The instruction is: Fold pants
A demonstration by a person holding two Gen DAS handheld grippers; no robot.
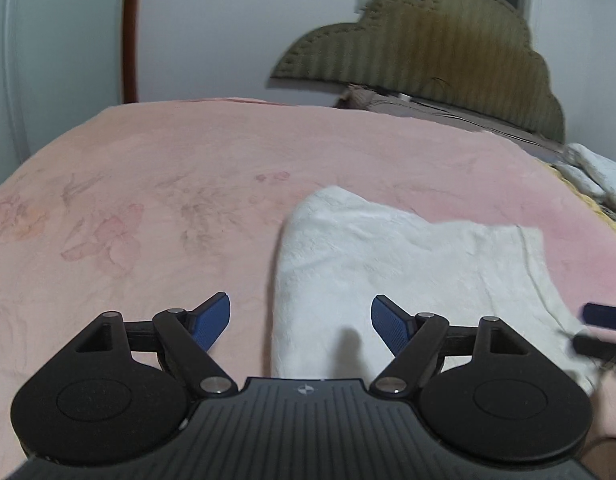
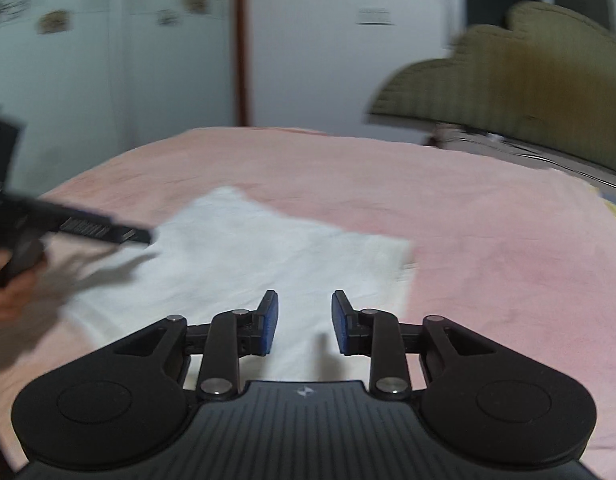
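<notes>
White pants (image 1: 408, 272) lie folded flat on the pink bed cover (image 1: 168, 184). My left gripper (image 1: 301, 320) is open and empty, just above the pants' near left edge. In the right wrist view the pants (image 2: 268, 256) lie ahead, and my right gripper (image 2: 304, 322) is open and empty over their near edge. The right gripper's tip shows at the right edge of the left wrist view (image 1: 604, 328). The left gripper shows blurred at the left of the right wrist view (image 2: 92, 228).
A brown padded headboard (image 1: 428, 48) stands at the far right of the bed. White folded cloth (image 1: 596, 172) lies by the right edge. White walls and a door frame (image 1: 130, 32) stand behind the bed.
</notes>
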